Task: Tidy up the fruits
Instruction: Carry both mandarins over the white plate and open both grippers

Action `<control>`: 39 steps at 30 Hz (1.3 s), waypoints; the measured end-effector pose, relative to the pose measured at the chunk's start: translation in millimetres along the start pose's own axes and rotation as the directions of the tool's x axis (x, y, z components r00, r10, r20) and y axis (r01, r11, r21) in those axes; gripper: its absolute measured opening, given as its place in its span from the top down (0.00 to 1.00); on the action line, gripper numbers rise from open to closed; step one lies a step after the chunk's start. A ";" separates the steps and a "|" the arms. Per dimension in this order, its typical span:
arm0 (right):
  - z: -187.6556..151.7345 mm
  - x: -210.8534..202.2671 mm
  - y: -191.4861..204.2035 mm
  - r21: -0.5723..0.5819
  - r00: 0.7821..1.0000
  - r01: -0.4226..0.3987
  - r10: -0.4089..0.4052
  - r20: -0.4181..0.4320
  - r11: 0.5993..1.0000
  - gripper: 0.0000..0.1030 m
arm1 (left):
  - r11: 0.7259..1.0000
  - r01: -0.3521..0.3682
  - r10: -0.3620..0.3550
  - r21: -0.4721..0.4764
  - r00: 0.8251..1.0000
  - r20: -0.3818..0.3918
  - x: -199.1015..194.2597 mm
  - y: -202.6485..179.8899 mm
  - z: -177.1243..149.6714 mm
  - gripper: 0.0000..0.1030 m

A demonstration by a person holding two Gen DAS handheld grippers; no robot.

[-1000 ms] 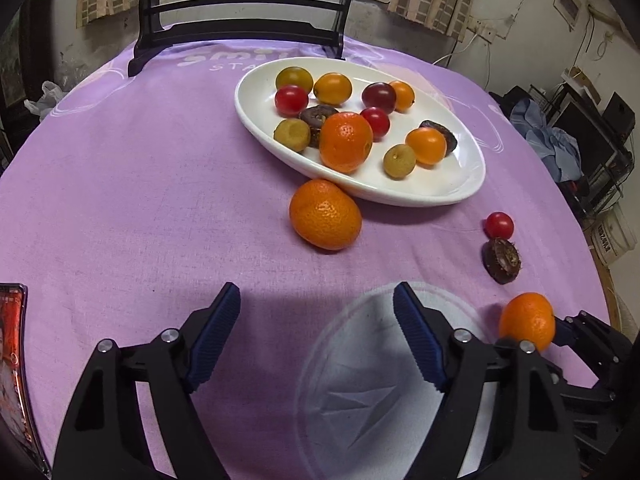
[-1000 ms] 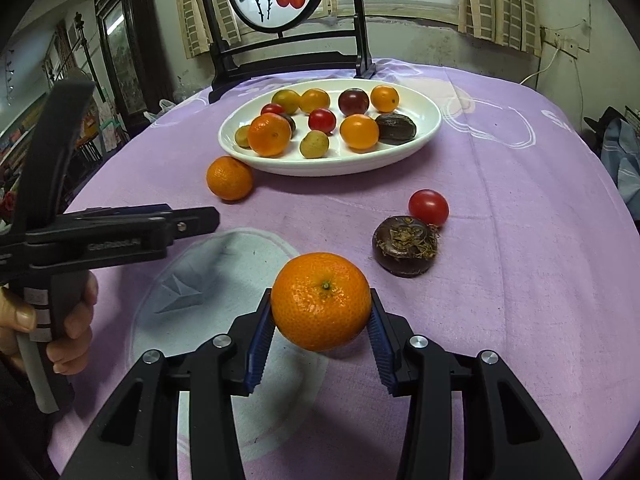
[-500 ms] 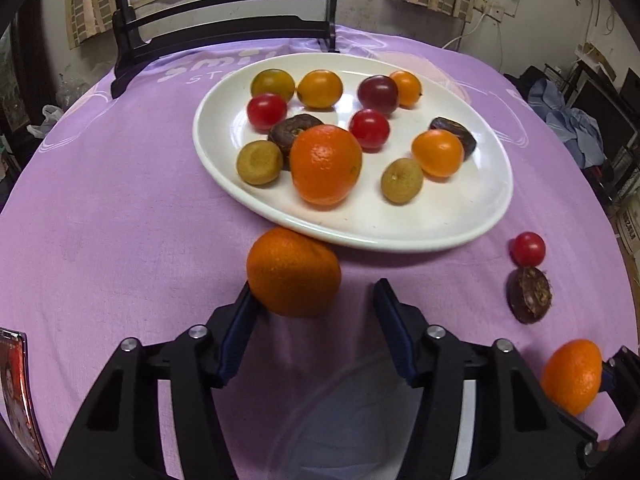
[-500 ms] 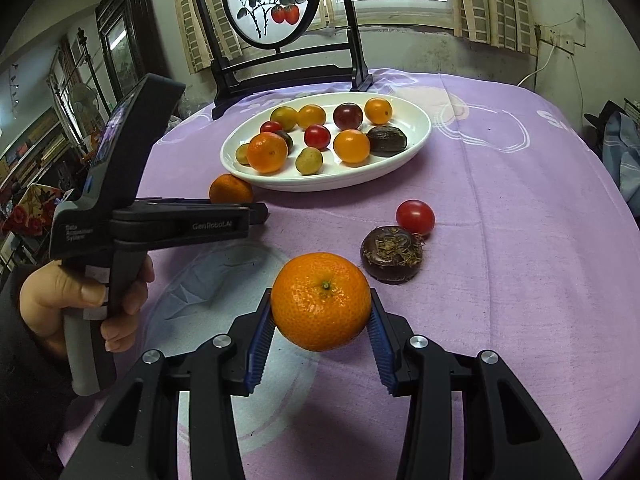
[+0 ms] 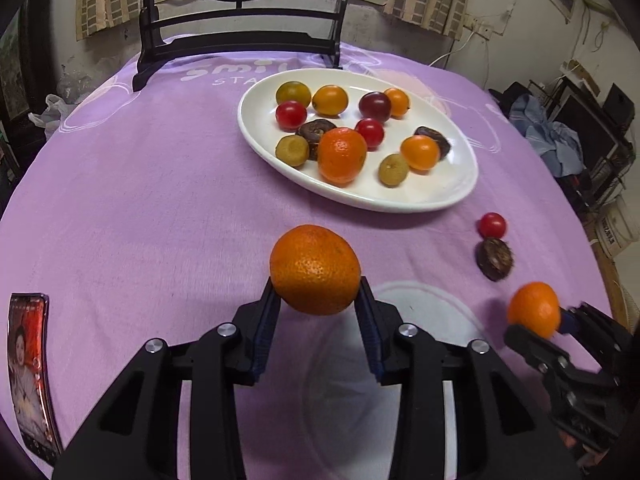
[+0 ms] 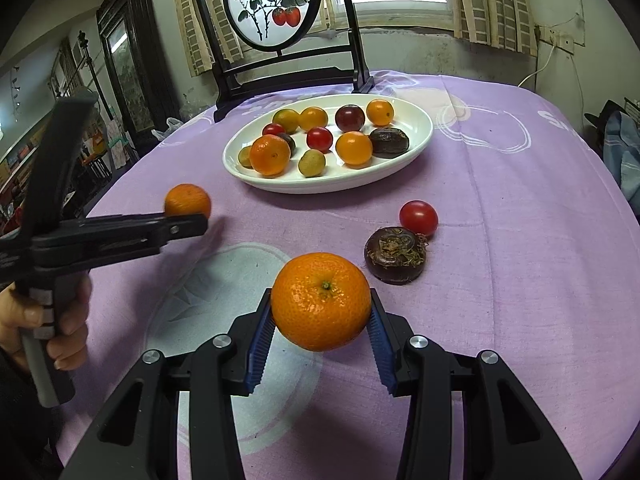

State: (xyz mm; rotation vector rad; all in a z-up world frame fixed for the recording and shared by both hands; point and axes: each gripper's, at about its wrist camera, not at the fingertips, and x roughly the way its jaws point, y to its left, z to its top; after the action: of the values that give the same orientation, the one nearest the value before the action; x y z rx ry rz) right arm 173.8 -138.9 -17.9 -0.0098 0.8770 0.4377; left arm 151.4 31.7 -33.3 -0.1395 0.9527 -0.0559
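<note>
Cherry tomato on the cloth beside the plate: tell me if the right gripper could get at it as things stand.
Probably not yet. The path to the cherry tomato looks free, with only the water chestnut close beside it, but the right gripper is shut on a tangerine and must release it first.

A painted round screen point(image 6: 273, 2) stands behind the purple tablecloth point(image 6: 500, 208); a phone point(image 5: 30, 372) lies on it.

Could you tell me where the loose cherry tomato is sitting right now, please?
The loose cherry tomato lies on the purple tablecloth, off the white plate, on the right in both views, touching or nearly touching the dark water chestnut in front of it.
</note>
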 end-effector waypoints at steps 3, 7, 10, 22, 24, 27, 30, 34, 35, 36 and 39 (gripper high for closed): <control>2.2 -3.4 1.7 0.003 1.000 -0.001 0.001 0.009 1.000 0.56 | 1.000 0.021 -0.022 0.014 1.000 0.018 -14.1 -3.0 -3.0 0.64; 12.5 -10.8 8.3 -0.018 0.999 -0.010 0.011 0.035 1.000 0.56 | 0.998 0.046 -0.047 0.032 0.998 0.037 -24.9 -8.2 6.5 0.64; 28.8 -11.7 13.0 -0.047 0.999 -0.009 0.011 0.046 0.999 0.56 | 0.998 0.048 -0.051 0.043 0.997 0.052 -26.5 -11.3 19.8 0.64; 115.3 49.0 10.7 -0.102 0.999 0.014 -0.009 0.050 0.995 0.56 | 1.000 -0.007 0.006 0.012 1.000 0.027 32.0 -3.4 109.5 0.63; 124.0 66.0 11.4 -0.121 0.999 0.017 -0.012 0.038 0.993 0.56 | 1.000 -0.016 0.016 0.002 1.000 0.015 45.6 -1.8 120.2 0.63; 129.8 84.4 13.0 -0.142 1.000 0.011 -0.008 0.018 0.990 0.56 | 1.000 -0.016 0.016 -0.021 1.000 -0.004 62.2 0.6 129.7 0.63; 132.3 98.6 12.4 -0.149 1.000 0.018 -0.018 0.005 0.989 0.49 | 0.998 -0.015 0.014 -0.058 1.000 -0.013 71.9 4.3 134.8 0.51; 131.1 87.7 5.0 -0.118 0.999 0.006 -0.001 0.042 0.993 0.43 | 0.998 -0.029 0.031 -0.051 0.999 0.035 57.0 -0.2 132.3 0.40; 130.4 83.1 2.9 -0.110 0.999 0.005 0.000 0.051 0.994 0.43 | 0.999 -0.030 0.032 -0.038 0.998 0.045 52.1 -2.9 130.9 0.39; 129.0 75.9 -0.2 -0.101 0.998 0.007 -0.001 0.062 0.995 0.42 | 0.999 -0.038 0.039 -0.027 0.998 0.054 46.5 -5.3 129.4 0.37; 121.7 53.0 -11.6 -0.069 0.996 0.005 0.001 0.086 0.998 0.40 | 0.999 -0.038 0.039 -0.013 0.995 0.087 26.3 -12.6 118.9 0.31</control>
State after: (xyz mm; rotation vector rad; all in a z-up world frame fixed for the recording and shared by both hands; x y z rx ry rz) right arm 297.8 -107.4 19.2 -0.0555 0.7767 0.4633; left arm 263.8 27.5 15.1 -0.1331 0.8688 -0.0083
